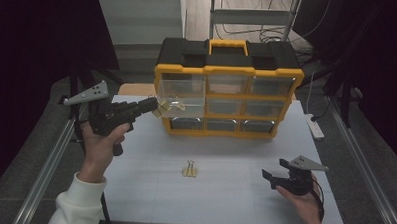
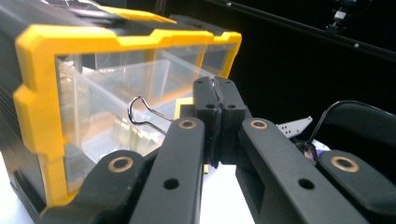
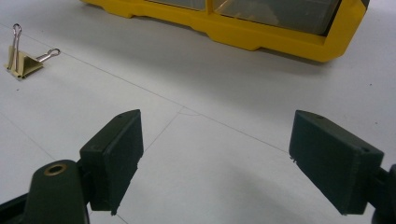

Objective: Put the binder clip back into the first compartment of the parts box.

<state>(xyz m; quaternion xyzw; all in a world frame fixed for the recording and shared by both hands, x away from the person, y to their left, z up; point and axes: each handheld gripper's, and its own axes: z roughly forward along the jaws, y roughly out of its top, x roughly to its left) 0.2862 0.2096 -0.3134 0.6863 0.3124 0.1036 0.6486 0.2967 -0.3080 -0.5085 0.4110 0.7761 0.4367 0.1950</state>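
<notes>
A yellow and black drawer cabinet (image 1: 229, 70) stands at the back of the white table. Its left middle clear drawer (image 1: 184, 107) is pulled out. My left gripper (image 1: 154, 104) is raised at that drawer's left corner, shut on a gold binder clip (image 1: 161, 110). In the left gripper view the jaws (image 2: 215, 95) are pressed together, and the clip's wire handle (image 2: 142, 113) sticks out left in front of the clear drawer (image 2: 116, 88). A second gold binder clip (image 1: 189, 169) (image 3: 22, 63) lies on the table in front of the cabinet. My right gripper (image 1: 274, 175) (image 3: 219, 158) rests open and empty at the front right.
The cabinet's yellow base (image 3: 261, 37) lies just beyond the right gripper. A white power strip (image 1: 315, 127) sits off the table's right edge. Metal rails (image 1: 47, 162) run along both sides, and the surroundings are dark.
</notes>
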